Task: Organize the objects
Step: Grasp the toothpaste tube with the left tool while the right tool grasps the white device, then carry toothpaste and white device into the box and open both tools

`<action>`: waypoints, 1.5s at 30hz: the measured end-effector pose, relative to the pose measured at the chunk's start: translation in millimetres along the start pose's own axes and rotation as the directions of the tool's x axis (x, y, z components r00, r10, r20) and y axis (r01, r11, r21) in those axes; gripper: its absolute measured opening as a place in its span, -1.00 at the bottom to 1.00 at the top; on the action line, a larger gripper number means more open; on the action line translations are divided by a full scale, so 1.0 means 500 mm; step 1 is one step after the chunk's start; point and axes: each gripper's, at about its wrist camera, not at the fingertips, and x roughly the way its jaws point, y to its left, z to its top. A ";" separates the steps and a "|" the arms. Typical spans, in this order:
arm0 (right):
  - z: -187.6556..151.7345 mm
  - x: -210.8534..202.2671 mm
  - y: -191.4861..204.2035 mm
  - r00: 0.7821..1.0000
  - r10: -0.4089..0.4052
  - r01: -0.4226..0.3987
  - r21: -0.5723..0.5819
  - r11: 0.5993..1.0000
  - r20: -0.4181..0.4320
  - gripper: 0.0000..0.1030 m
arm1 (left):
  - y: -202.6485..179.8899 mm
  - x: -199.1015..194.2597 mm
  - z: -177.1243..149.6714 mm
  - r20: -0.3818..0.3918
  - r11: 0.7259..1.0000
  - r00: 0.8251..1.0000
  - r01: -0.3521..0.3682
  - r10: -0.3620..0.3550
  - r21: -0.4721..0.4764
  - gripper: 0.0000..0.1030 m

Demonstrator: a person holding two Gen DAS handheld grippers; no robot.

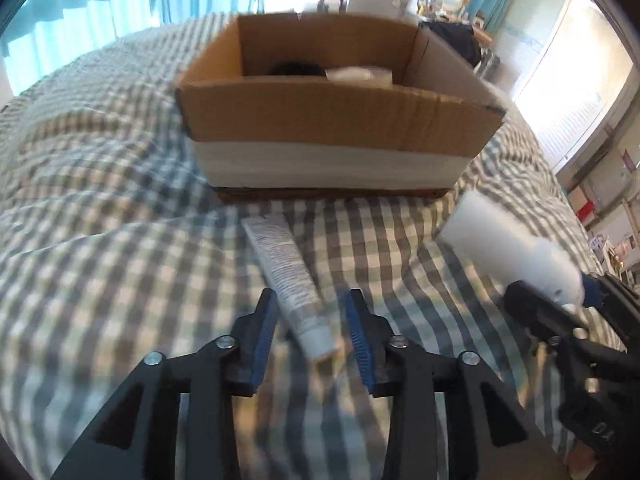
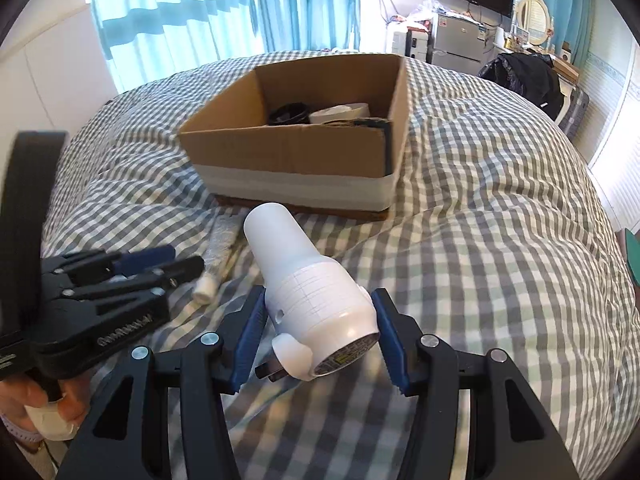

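Left wrist: tube [image 1: 290, 276] before cardboard box [image 1: 332, 112].

Readable text is scarce. The white tube [image 1: 289, 276] on the checked bedcover carries lines of fine print, too small and blurred to read. The round label on the base of the white bottle [image 2: 312, 296] shows small print with a yellow patch, also illegible. Raised lettering runs along the black body of the left gripper [image 2: 184, 266] in the right wrist view; its letters cannot be made out.
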 end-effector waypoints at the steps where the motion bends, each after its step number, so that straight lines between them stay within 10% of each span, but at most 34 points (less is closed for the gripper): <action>1: 0.002 0.003 -0.009 1.000 0.001 -0.001 0.013 1.000 0.001 0.03 | -0.005 0.016 0.008 -0.010 1.000 1.000 -0.002 0.002 0.003 -0.10; 6: -0.006 0.031 -0.046 0.998 0.055 -0.053 0.081 0.995 -0.020 0.03 | -0.002 0.083 0.022 -0.046 0.999 0.998 -0.041 0.041 -0.012 -0.06; 12: -0.013 0.037 -0.043 0.997 0.074 -0.073 0.086 0.994 -0.015 -0.03 | 0.014 0.072 0.009 -0.056 0.999 0.998 -0.012 0.009 -0.051 -0.52; 30: -0.009 -0.121 0.041 0.992 0.037 -0.032 -0.037 0.999 0.124 -0.05 | 0.011 -0.210 -0.055 0.125 1.000 0.992 0.012 -0.012 -0.001 -0.53; 45: 0.232 -0.245 0.082 0.937 0.033 0.016 -0.137 0.990 0.347 -0.05 | -0.023 -0.294 0.206 0.275 0.997 0.961 -0.017 -0.005 0.076 -0.53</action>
